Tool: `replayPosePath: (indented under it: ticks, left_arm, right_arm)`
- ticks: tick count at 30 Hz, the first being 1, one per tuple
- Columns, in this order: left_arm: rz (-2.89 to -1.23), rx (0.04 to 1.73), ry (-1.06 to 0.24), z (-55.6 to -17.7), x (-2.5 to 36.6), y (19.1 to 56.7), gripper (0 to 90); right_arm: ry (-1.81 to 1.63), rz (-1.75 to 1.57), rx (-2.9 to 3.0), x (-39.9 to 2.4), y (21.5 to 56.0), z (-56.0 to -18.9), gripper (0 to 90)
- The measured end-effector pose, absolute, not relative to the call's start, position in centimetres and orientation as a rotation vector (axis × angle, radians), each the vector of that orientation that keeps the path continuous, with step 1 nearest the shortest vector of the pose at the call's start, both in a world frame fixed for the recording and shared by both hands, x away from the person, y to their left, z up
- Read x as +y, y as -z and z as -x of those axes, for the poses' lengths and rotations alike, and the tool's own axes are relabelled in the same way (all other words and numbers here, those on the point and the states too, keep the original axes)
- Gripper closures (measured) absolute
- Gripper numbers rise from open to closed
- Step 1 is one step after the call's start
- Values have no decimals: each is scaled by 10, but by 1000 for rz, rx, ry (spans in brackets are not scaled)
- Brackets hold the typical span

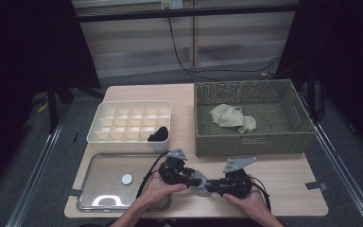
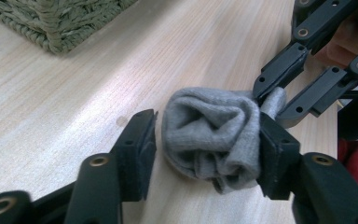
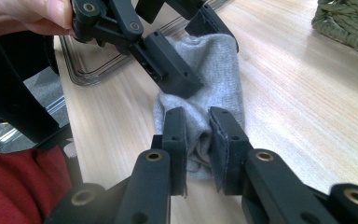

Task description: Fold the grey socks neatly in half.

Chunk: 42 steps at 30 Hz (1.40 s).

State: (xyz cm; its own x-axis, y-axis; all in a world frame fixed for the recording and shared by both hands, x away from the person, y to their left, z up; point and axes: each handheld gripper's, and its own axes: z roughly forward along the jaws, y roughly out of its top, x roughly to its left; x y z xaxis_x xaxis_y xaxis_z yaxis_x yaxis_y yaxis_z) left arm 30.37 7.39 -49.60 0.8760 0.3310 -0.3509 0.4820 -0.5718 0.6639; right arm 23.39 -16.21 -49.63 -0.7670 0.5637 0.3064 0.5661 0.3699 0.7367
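The right gripper [image 3: 197,140] pinches the soft grey rolled sock's [image 2: 212,135] end to keep it rolled; the left gripper [image 2: 207,154], at its nine o'clock, stands wide around the roll, one pad clear.

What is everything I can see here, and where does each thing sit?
Grey sock: one, grey, rolled up on the table's near edge between both grippers.
Wicker basket: one, green, far right of the table.
Cloth: one, cream, crumpled inside the basket.
Divided box: one, white, many compartments, far left.
Dark bundle: one, black, in the box's near right compartment.
Tray: one, clear and shiny, near left.
Disc: one, white, on the tray.
Table: one, light wood.
Left gripper: black, jaws around the sock, one pad off it.
Right gripper: black, pinching the sock's end.
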Motion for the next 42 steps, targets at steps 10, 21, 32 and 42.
replayPosePath:
  ticks: [10, 21, 32, 42]
  left_arm:
    - [-2224, 563, 304, -301, 76, 500, 443]
    - [-2208, 558, 378, -302, 75, 501, 538]
    - [-2200, 572, 384, -302, 76, 498, 680]
    - [-2221, 553, 377, -305, 76, 492, 688]
  right_arm:
    - [1397, 1064, -2596, -162, 498, -231, 770]
    - [1405, 1061, -2625, -159, 498, -232, 772]
    - [1403, 1061, -2586, -160, 498, -240, 768]
    - [1412, 1057, -2546, -162, 497, -244, 702]
